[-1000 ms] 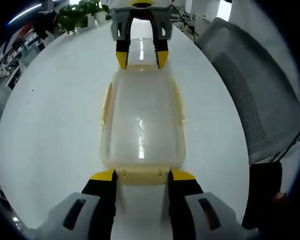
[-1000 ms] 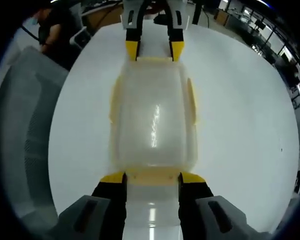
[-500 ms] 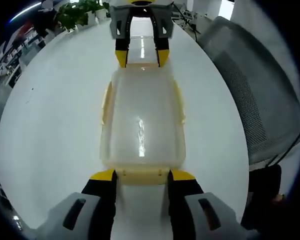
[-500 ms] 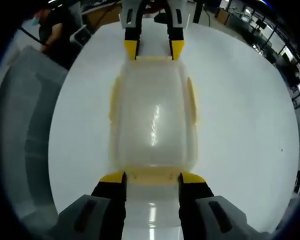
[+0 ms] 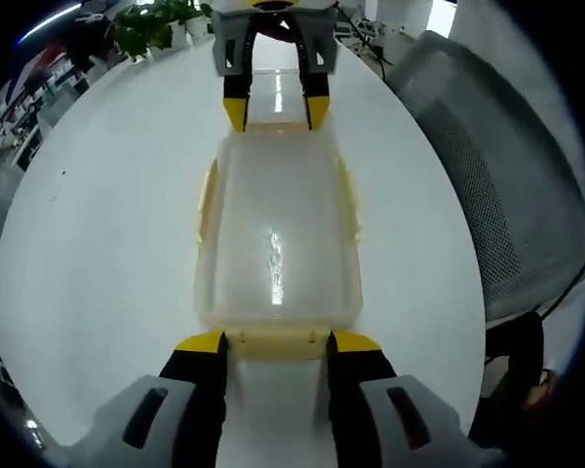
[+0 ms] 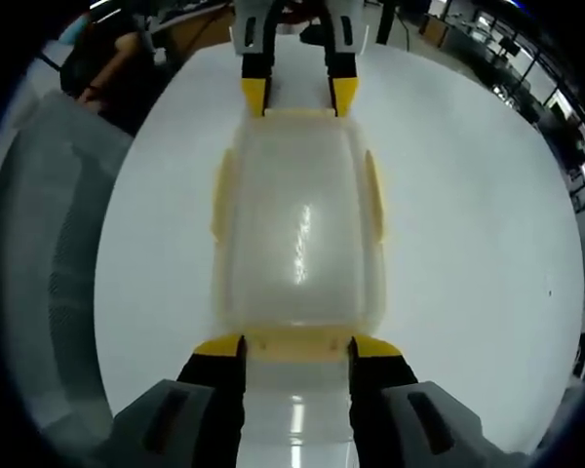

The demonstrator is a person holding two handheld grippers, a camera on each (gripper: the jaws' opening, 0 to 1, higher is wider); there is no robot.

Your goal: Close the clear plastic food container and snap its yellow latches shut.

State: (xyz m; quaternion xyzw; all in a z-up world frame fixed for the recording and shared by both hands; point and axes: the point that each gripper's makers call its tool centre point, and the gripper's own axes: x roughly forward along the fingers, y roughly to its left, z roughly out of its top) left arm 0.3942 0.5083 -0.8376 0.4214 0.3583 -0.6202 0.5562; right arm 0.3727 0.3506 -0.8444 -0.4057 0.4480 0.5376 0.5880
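Container [image 5: 276,239] on table [image 5: 107,224], between left tongs [image 5: 276,343], right tongs [image 6: 297,347].

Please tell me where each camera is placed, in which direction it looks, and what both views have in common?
Left gripper view: rides on the left gripper, looking along the container toward the right gripper; own fingers at bottom.
Right gripper view: rides on the right gripper, looking the opposite way toward the left gripper; own fingers at bottom.
Shared: container, white table, grey chair.

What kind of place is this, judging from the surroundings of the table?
Probably an office or lab workspace. A large white table holds the container, a grey mesh office chair stands beside it, potted plants sit at its far edge, and more desks show behind.
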